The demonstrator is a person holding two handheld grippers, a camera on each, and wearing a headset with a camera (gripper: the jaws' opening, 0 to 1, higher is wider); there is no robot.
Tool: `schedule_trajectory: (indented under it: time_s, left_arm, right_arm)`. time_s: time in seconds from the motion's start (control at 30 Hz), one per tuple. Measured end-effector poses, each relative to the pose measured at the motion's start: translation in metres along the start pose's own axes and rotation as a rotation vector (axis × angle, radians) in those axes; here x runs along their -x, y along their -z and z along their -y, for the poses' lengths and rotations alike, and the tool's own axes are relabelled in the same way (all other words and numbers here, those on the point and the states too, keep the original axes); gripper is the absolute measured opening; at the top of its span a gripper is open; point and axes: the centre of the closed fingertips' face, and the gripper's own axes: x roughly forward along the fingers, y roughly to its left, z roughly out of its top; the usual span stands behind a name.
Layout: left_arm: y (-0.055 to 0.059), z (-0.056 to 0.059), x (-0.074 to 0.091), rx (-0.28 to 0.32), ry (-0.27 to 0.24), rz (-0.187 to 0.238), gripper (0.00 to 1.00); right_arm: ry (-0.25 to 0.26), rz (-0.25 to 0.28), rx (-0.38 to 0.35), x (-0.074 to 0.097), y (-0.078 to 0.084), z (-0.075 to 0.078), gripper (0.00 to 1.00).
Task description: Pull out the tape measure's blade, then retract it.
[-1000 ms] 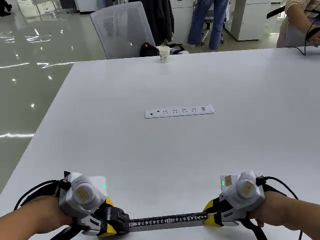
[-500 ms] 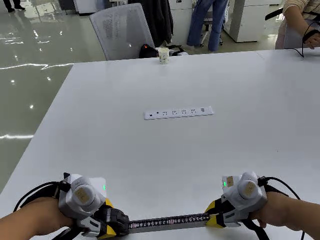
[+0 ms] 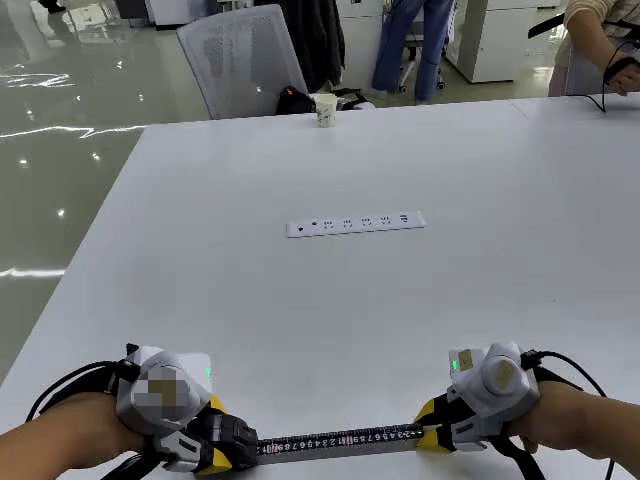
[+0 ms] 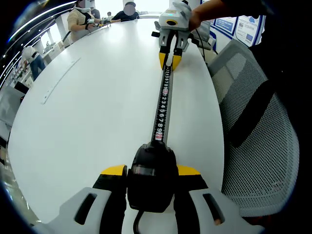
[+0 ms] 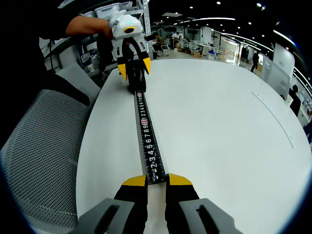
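blade (image 3: 340,440) drawn longer, right gripper (image 3: 430,438) farther right

The blade's (image 5: 147,141) end hook is hidden between the right tool's (image 5: 157,181) jaws; its numbers seem too small to read in the head view.

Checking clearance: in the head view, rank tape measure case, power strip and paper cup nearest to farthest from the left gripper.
1. Tape measure case, held in the left gripper.
2. Power strip, mid-table.
3. Paper cup, far edge.
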Motion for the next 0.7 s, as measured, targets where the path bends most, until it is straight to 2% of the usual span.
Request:
schedule_trajectory:
  time_s: [0.7]
  left_arm:
    - [0.0005,0.0003,0.0004,0.005,-0.007,-0.001,0.31]
  right_arm:
    - [-0.002,0.000,-0.002,0.0045,0.0046,0.0009,0.10]
